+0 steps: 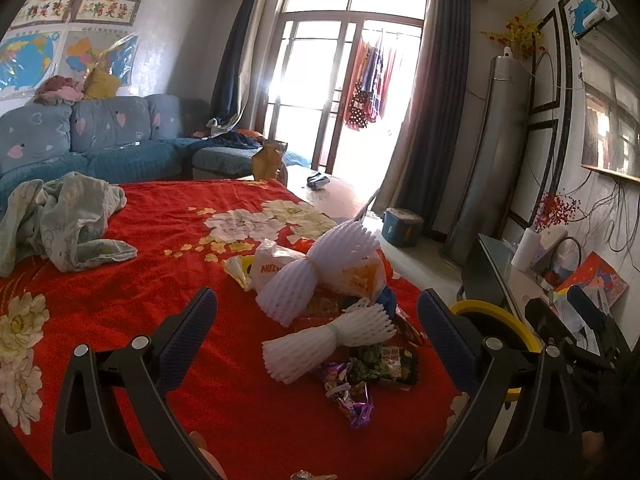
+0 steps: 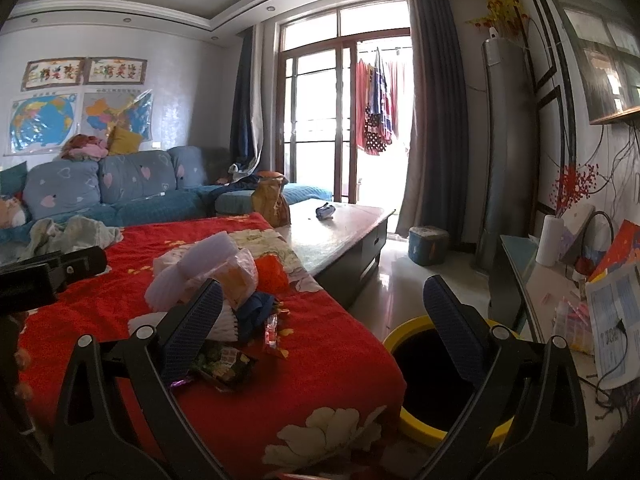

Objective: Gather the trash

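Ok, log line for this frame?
phase: pre-grasp | left gripper: open, empty | right gripper: open, empty | trash pile: on red cloth | bin: beside table, open

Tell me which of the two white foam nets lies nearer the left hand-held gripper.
The lower foam net, lying flat on the red cloth beside the purple wrapper. The other foam net sits farther back, propped on the pile.

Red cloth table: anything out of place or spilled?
Yes. Foam fruit nets and snack wrappers lie heaped on the red cloth near its edge, not in the yellow-rimmed bin beside it. A crumpled towel too.
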Demonstrator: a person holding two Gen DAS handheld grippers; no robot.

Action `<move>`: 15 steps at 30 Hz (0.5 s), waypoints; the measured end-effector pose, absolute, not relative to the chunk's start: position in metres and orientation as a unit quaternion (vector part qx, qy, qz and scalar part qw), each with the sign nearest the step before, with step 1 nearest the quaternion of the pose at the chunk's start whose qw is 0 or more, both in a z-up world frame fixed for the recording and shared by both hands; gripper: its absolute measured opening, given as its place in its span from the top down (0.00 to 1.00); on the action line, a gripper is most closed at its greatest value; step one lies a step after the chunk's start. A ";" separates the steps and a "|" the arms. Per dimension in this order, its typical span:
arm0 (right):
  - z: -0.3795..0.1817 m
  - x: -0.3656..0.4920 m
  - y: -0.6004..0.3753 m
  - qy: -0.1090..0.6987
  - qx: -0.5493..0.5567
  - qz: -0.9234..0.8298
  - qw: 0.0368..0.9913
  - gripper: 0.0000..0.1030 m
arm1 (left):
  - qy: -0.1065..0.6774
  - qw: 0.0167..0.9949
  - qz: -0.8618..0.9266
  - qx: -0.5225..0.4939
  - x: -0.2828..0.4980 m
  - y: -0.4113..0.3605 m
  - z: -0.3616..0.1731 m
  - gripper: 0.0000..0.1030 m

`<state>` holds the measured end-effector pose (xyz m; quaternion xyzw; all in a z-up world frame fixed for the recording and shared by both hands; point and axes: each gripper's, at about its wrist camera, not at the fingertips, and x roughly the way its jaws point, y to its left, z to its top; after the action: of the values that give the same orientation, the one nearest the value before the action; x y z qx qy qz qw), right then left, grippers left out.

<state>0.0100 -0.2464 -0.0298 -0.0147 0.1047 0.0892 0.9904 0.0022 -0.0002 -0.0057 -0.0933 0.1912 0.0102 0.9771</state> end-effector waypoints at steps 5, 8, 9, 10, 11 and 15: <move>-0.031 0.012 -0.247 0.107 -0.013 0.089 0.990 0.10 | 0.191 0.977 0.010 -0.093 0.002 0.000 -0.006 0.06; -0.032 0.013 -0.247 0.109 -0.012 0.088 0.990 0.10 | 0.192 0.977 0.009 -0.093 0.002 -0.001 -0.006 0.06; -0.032 0.013 -0.248 0.110 -0.012 0.087 0.990 0.10 | 0.192 0.977 0.008 -0.093 0.002 -0.001 -0.006 0.06; -0.032 0.013 -0.248 0.110 -0.012 0.088 0.990 0.10 | 0.192 0.977 0.007 -0.093 0.002 -0.001 -0.007 0.06; -0.033 0.013 -0.247 0.110 -0.011 0.088 0.990 0.10 | 0.193 0.977 0.006 -0.092 0.002 -0.003 -0.007 0.06; -0.032 0.014 -0.248 0.113 -0.010 0.087 0.990 0.10 | 0.195 0.976 0.001 -0.092 0.004 -0.005 -0.010 0.06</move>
<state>0.0139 -0.2478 -0.0324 -0.0104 0.1131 0.0867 0.9897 0.0035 -0.0048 -0.0101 -0.0920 0.1951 0.0014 0.9765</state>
